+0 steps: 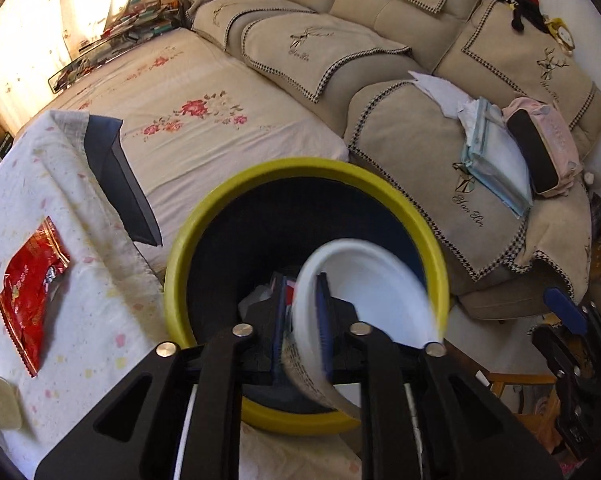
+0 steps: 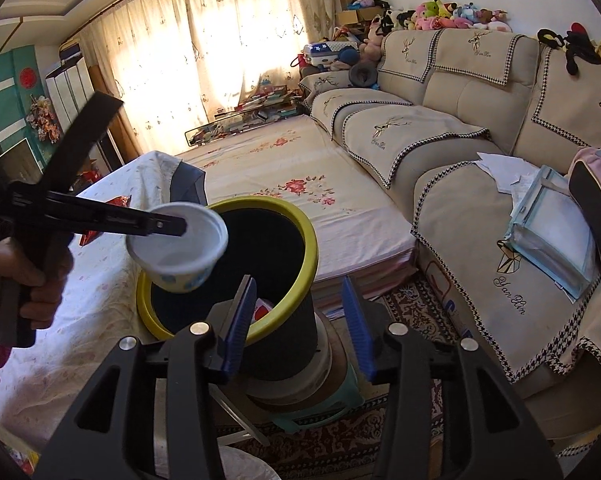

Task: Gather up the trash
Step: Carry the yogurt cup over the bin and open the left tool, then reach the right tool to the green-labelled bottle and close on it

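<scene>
The left gripper [image 1: 304, 308] is seen with its blue-padded jaws set narrowly apart about the wall of a white paper cup with blue spots near its base [image 1: 352, 300]; one pad lies inside the rim, the other outside. The cup is blurred, and whether the pads still press on it cannot be told from either view. The cup is held tilted, its mouth turned sideways and up, directly above the open mouth of the black cylindrical bin with the yellow-green rim [image 1: 204, 236], so the drop lies straight below the left jaws. A fall inside the rim is judged likely once the cup is freed. The right gripper [image 2: 300, 328] is held open and empty, just beside the bin's near edge [image 2: 300, 280]. A red foil snack wrapper [image 1: 30, 292] is left on the pale speckled tablecloth [image 1: 92, 320], well off to the side of the bin, and is judged nearer the left hand.
</scene>
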Demonstrator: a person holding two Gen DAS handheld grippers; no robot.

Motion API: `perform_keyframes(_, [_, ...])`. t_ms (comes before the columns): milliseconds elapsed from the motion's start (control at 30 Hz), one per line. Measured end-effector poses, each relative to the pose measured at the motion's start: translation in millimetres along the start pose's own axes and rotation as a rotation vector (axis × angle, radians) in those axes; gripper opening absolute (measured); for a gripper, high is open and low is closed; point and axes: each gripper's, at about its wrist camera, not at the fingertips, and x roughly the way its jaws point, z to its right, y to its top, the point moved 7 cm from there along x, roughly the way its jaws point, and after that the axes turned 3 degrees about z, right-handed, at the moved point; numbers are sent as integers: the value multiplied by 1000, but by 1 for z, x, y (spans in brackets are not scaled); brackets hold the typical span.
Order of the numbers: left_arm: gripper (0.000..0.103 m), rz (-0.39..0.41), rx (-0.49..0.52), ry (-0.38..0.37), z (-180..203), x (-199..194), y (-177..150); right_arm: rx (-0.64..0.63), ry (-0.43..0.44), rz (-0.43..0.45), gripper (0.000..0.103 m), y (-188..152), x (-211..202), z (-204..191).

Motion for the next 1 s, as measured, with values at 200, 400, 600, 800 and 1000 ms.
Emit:
perform_keyframes(200, [48, 35, -48, 6, -14, -15, -8, -4, 4, 4, 44, 3, -3, -2])
perform_keyframes(400, [68, 213, -101, 6, -36, -101, -36, -25, 21, 1, 46, 2, -3, -16])
perform_keyframes(600, [90, 400, -196, 56, -74, -196, -94, -78, 77, -13, 47, 2, -1, -50])
perform_keyframes(800, [98, 506, -325, 169, -131, -270, -173, -158, 154, -26, 51, 3, -2, -100])
perform_keyframes(1000, [98, 560, -442, 332, -183, -326, -258, -249, 271, -39, 52, 4, -4, -169])
